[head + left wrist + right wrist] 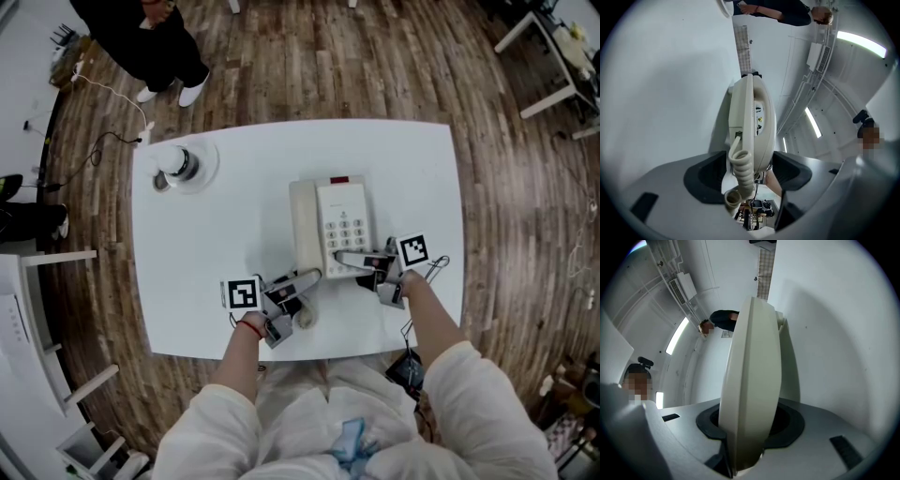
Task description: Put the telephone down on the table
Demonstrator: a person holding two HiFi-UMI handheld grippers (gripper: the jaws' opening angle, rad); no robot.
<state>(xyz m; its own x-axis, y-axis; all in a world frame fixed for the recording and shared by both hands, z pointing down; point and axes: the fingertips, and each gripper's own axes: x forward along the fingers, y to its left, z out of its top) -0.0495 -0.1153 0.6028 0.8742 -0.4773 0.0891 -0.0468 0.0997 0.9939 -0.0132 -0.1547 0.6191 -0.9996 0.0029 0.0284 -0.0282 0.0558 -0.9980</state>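
White table (187,300) fills the middle of the head view, over a wood floor (375,66). At the centre of the frame the beige telephone (333,230) is seen over the table, with its keypad (349,230) facing up and its handset (302,225) along its left side. Whether the base rests on the top or is held just clear of it cannot be told.

The phone's lower edge is gripped at both corners. At the lower left corner the left gripper (305,278) is closed on the telephone. In the left gripper view the body is seen edge-on between the two dark pads, one against each face, and the coiled cord (740,164) hangs down between the jaws. At the lower right corner the right gripper (345,261) is clamped on the telephone. In the right gripper view its jaws are set fairly wide around the thick edge, which fills the gap between the pads.

Both grippers are held level, close above the table.

A round object (183,164) stands at the table's upper left corner, well apart from the phone. A person (150,42) is seen on the floor at the upper left of the frame.
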